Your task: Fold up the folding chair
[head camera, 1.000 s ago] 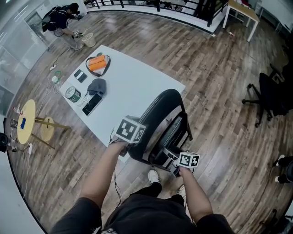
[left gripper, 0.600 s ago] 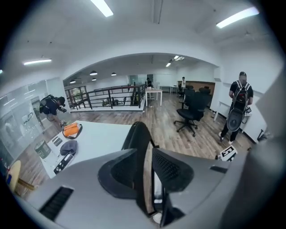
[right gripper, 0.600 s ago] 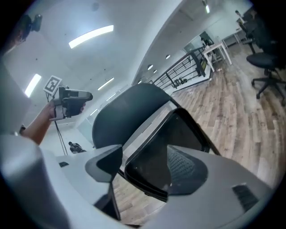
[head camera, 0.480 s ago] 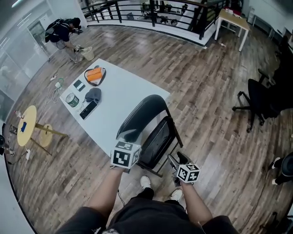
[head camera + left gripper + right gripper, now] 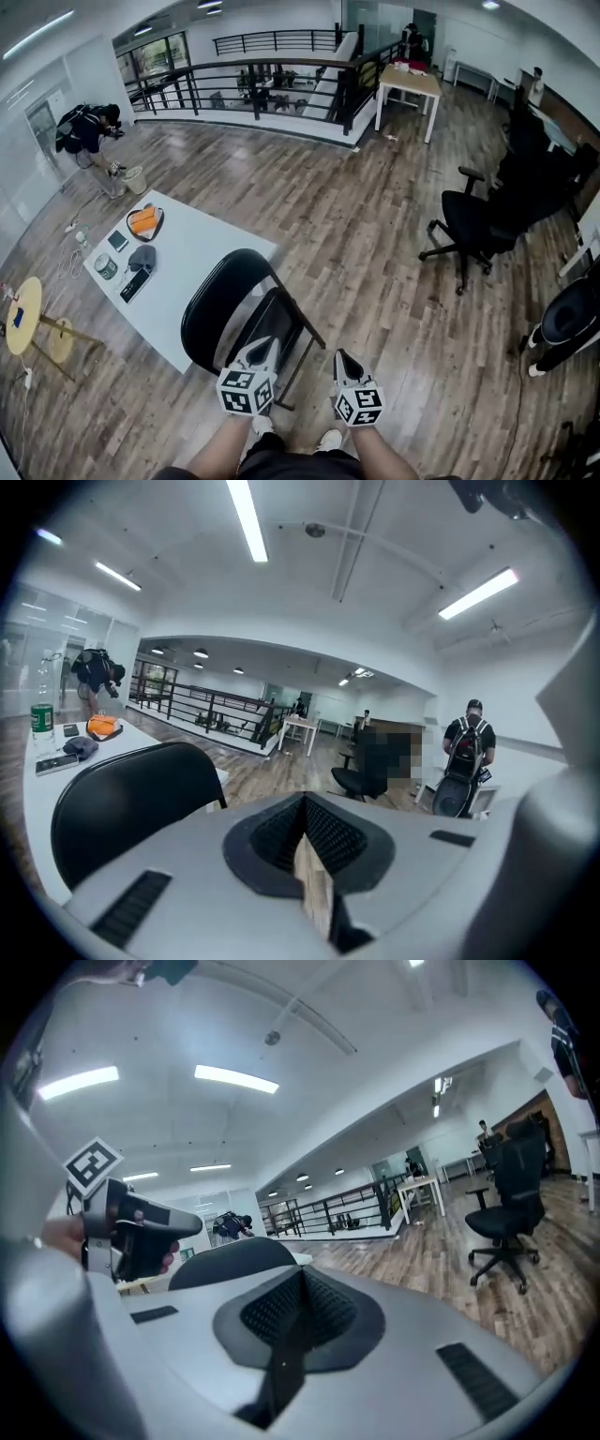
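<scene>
The black folding chair (image 5: 225, 305) stands beside the white table (image 5: 202, 248), its seat (image 5: 272, 323) swung up close to the backrest. My left gripper (image 5: 266, 344) is just in front of the chair, shut and empty, touching nothing. My right gripper (image 5: 338, 355) hovers to the chair's right over the floor, also shut and empty. In the left gripper view the pads (image 5: 281, 832) meet, with the chair back (image 5: 131, 803) beyond at left. In the right gripper view the jaws are closed, and the chair back (image 5: 234, 1252) and the left gripper (image 5: 122, 1227) show behind.
The table holds an orange item in a bowl (image 5: 144, 221), a can (image 5: 106, 267), a phone and a grey cap. A black office chair (image 5: 469, 230) stands at right, a round yellow side table (image 5: 21, 314) at left, a railing (image 5: 253, 84) at the back. A person (image 5: 86, 131) crouches far left.
Both grippers have let go of the chair, pulled back toward me and closed. The chair stays by the table, and the head view has tilted up to show more of the room.
</scene>
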The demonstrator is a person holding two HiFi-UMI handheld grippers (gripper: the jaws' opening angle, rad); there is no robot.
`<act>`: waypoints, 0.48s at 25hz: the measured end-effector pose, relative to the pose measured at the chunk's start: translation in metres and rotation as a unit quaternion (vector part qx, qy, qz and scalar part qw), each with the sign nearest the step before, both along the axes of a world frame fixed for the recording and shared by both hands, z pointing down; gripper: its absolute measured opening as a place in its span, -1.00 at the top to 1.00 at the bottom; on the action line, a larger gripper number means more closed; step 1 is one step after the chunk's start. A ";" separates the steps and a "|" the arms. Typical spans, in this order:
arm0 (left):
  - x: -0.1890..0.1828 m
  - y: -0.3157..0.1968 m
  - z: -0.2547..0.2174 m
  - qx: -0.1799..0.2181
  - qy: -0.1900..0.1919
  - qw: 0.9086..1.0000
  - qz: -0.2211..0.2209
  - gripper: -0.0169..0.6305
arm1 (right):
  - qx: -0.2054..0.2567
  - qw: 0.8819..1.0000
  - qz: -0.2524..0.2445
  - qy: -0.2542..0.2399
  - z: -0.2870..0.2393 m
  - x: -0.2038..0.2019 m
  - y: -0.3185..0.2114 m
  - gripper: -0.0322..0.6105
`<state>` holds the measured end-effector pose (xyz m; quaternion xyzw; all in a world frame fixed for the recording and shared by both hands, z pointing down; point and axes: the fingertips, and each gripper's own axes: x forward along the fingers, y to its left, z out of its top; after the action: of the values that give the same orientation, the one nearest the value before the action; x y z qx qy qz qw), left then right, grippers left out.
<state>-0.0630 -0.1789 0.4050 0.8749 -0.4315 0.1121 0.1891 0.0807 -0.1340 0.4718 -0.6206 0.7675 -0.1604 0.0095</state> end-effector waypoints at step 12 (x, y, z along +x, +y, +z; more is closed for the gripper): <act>0.035 0.062 -0.006 0.100 0.005 0.993 0.070 0.93 | 0.076 0.983 0.055 0.156 -0.069 -0.003 0.082 0.86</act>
<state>-0.0278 -0.1174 0.3991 0.9179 -0.3775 0.0767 0.0950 0.0780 -0.0520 0.4031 -0.6769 0.7341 -0.0018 -0.0542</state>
